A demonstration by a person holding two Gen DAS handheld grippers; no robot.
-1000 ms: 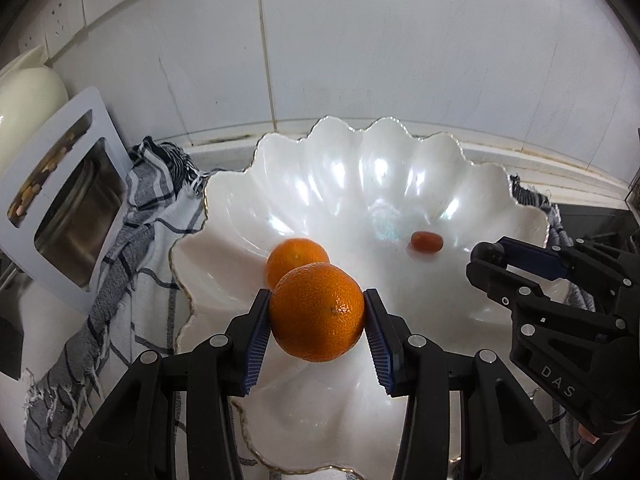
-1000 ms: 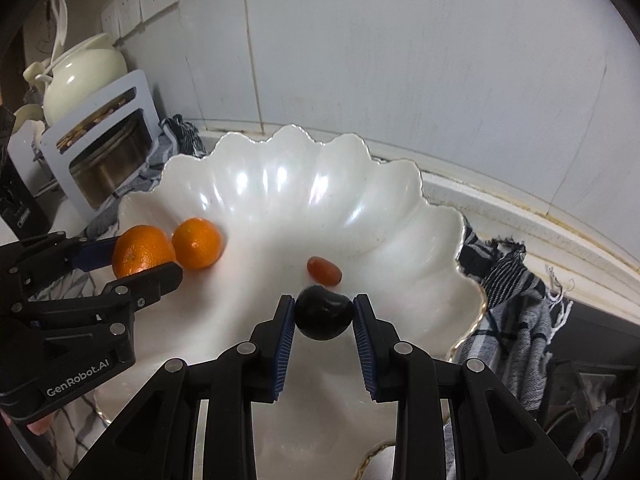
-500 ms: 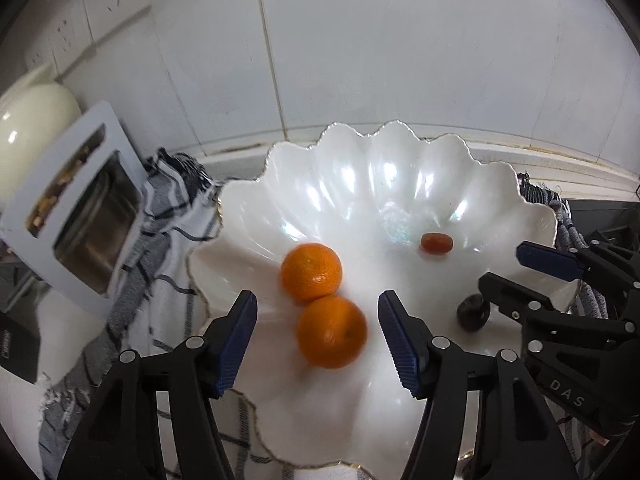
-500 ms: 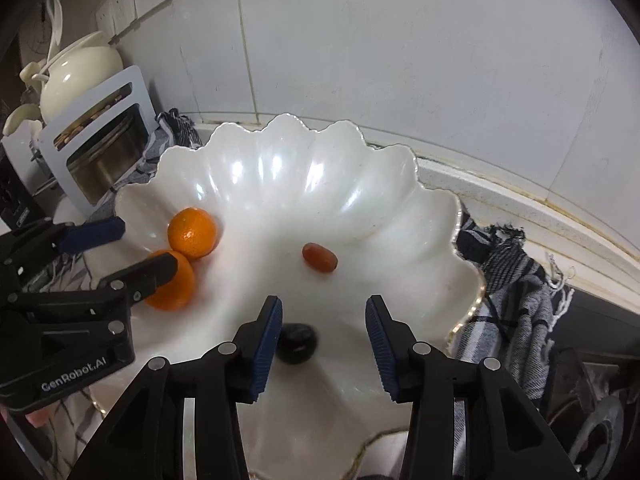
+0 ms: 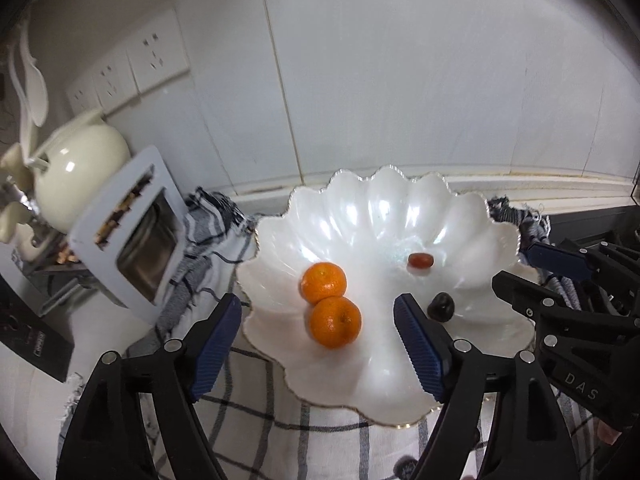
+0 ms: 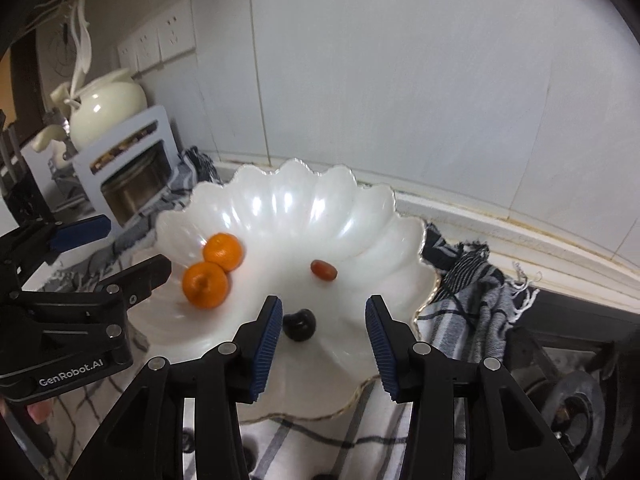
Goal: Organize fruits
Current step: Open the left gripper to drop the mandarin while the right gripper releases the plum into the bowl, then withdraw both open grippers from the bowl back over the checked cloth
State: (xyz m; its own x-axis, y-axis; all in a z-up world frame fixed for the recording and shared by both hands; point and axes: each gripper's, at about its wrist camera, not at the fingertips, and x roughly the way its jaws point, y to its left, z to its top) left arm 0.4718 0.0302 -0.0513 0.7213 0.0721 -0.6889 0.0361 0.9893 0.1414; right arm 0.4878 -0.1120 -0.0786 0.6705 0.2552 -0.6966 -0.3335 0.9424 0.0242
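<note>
Shell-shaped white bowl (image 5: 400, 208) on checked cloth (image 5: 260, 412), now holds everything. My left gripper (image 5: 320, 344): jaws just opened wide, nothing between; orange (image 5: 335, 322) released, touching second orange (image 5: 323, 283) near bowl's left edge. My right gripper (image 6: 320, 340): jaws apart after opening, empty; dark fruit (image 6: 299, 324) dropped near front edge. Small red fruit (image 6: 324, 269) mid-bowl. Both deliveries done; free to fetch more.

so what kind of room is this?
Most likely a home kitchen counter: tiled wall with sockets, a cream teapot and a gas hob burner at the right edge, plus a shell-shaped fruit bowl on a checked cloth.
</note>
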